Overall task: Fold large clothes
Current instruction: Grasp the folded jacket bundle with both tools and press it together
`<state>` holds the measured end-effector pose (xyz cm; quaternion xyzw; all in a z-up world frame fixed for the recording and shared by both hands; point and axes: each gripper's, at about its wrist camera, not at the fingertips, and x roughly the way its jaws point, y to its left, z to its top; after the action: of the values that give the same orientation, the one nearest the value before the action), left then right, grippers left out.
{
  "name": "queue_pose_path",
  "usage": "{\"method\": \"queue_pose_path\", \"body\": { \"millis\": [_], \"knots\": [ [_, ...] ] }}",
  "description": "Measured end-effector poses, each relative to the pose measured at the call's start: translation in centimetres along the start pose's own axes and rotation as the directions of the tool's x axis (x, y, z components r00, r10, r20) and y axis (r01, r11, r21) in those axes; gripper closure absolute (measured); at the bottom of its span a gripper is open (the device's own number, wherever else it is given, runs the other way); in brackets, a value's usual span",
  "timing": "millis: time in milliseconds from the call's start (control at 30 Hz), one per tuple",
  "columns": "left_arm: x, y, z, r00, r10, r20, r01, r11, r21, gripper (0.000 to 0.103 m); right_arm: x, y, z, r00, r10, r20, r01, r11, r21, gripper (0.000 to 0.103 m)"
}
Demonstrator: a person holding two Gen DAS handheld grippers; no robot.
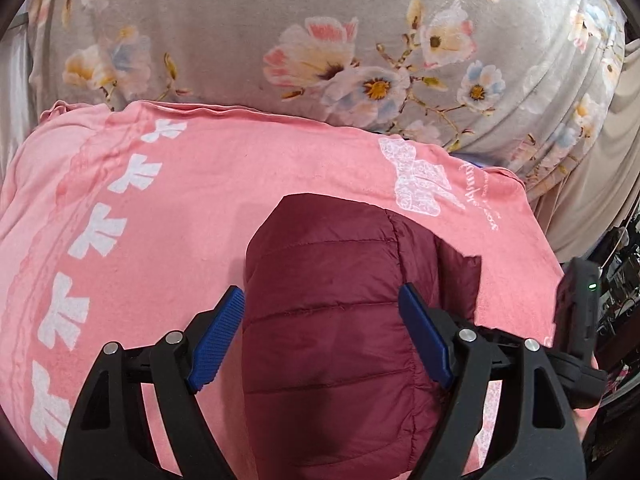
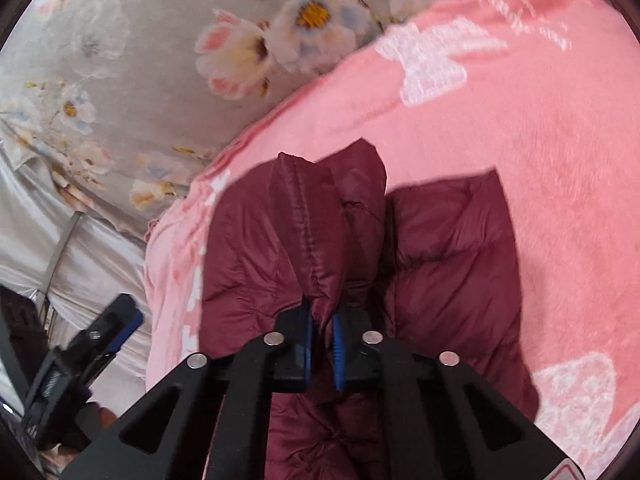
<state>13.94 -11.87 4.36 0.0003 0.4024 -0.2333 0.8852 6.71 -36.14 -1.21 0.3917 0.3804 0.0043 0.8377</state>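
A dark red quilted jacket (image 1: 328,240) lies bunched on a pink blanket (image 1: 192,208) with white bow prints. My left gripper (image 1: 320,292) hovers just above the jacket, open, its blue pads wide apart on either side of a padded panel without pressing on it. In the right wrist view my right gripper (image 2: 321,314) is shut on a raised, stitched fold of the jacket (image 2: 452,248), which stands up between the pads. The rest of the jacket spreads left and right of that fold on the blanket (image 2: 520,120).
A grey floral bedsheet (image 1: 240,20) covers the bed beyond the blanket, seen also in the right wrist view (image 2: 132,80). The bed's edge and silvery fabric (image 2: 92,248) drop away at the left there. Dark clutter (image 1: 624,280) sits off the bed's right side.
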Motion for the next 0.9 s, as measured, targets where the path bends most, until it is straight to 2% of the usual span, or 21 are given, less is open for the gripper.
{"method": "queue_pose_path", "body": {
  "millis": [133,267,533,767,900],
  "knots": [
    [0.6,-1.7,0.3,1.0,-0.014,0.001,0.014,0.999,0.029,0.026,-3.7,-0.4,0.6,0.993,-0.062,0.104,0.067,0.997,-0.042,0.099],
    [1.6,-3.8,0.0,0.999,-0.029,-0.022,0.031,0.997,0.064,0.027,-5.1,-1.7,0.3,0.976,-0.157,0.15,0.165,0.985,-0.043,0.099],
    [4.8,-6.5,-1.4,0.994,-0.034,-0.104,0.046,0.993,0.112,0.029,-3.0,-6.3,-1.6,0.959,-0.269,0.093,0.269,0.963,0.013,0.099],
    [7.5,-6.8,-3.0,0.987,0.013,-0.163,0.008,0.992,0.128,0.032,-0.8,-7.7,-2.3,0.954,-0.296,0.055,0.296,0.955,0.011,0.099],
    [8.3,-7.0,-3.6,0.985,0.039,-0.169,-0.015,0.989,0.144,0.032,0.2,-8.2,-2.6,0.954,-0.297,0.037,0.297,0.955,0.009,0.099]
  ]
}}
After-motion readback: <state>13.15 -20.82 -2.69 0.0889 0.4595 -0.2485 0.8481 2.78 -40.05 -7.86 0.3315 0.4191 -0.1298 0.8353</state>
